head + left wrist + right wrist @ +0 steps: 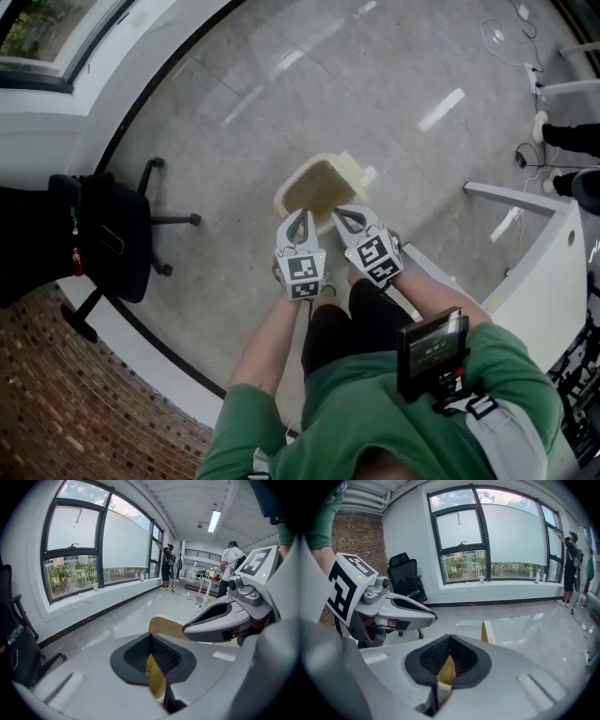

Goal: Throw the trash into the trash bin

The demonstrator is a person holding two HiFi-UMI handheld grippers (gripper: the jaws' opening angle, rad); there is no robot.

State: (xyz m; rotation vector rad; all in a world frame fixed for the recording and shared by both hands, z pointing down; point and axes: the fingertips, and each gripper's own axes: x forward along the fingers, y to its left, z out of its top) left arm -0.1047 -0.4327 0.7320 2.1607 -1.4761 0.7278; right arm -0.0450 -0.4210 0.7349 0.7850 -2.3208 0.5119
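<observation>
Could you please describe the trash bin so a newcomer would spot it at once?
Look at the pale grey floor just ahead of the green-shirted person. The trash bin sits there: a cream, open-topped tub, unlike the black office chair to its left.

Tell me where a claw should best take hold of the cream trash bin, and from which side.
Probably the thin top rim of the trash bin, from straight above, one jaw inside and one outside: it stands upright with an open mouth, and its body looks too broad to span.

Left gripper (300, 216), right gripper (339, 214) on bin (292, 186) rim.
</observation>
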